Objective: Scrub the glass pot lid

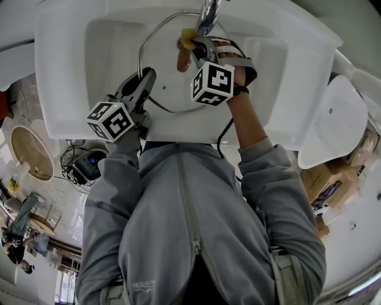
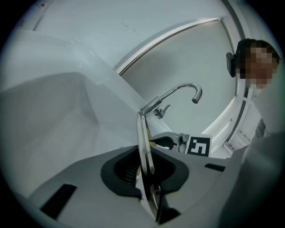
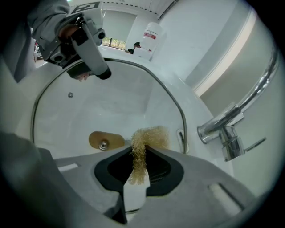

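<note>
One glass pot lid (image 1: 166,71) is lying tilted inside the white sink (image 1: 65,71), its broad face turning toward the right gripper (image 1: 193,44). The left gripper (image 1: 146,77) is clamping its rim edge-on; the right is pinching one golden scrubber (image 3: 149,138) beside the brown knob (image 3: 106,140).

At the head view's top edge the faucet (image 1: 208,15) was cut off. Just below it, the right gripper (image 1: 191,47) hid most of the scrubber (image 1: 187,39) and the right rim of the lid (image 1: 161,56). At the right gripper view's top, the print on the bottle (image 3: 150,38) was too small to read.
</note>
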A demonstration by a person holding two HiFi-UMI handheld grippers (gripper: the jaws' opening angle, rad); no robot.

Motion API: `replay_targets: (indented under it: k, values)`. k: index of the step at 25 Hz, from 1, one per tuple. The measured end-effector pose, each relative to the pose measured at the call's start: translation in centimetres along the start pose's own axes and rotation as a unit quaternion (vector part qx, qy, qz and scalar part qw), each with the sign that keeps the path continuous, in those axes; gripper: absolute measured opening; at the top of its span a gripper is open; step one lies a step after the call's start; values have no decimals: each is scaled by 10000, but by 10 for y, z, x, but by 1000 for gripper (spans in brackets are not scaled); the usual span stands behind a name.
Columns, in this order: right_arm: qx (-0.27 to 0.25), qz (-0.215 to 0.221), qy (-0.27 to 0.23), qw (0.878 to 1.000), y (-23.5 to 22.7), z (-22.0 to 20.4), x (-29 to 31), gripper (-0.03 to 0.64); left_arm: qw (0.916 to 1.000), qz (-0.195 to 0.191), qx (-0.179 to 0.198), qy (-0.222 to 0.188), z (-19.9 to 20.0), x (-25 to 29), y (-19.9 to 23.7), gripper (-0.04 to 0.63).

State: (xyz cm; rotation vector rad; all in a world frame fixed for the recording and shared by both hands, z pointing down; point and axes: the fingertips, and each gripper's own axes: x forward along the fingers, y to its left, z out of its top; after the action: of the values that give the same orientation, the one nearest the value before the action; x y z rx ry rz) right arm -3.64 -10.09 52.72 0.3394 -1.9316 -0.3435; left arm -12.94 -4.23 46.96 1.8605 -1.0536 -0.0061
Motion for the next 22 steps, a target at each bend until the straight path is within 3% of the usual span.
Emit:
replay_targets:
  k: [6, 12, 22]
  values:
    - [-13, 646, 55, 9979, 50, -4, -12, 57, 10000, 15, -6, -16, 0, 0, 1, 38]
    - [152, 1029, 102, 9945, 89, -6, -29, 57, 10000, 8, -10, -33, -2, 1, 1, 38]
    - [20, 2070, 177, 9782, 162, -1, -63, 57, 10000, 14, -36, -41, -1, 1, 2, 38]
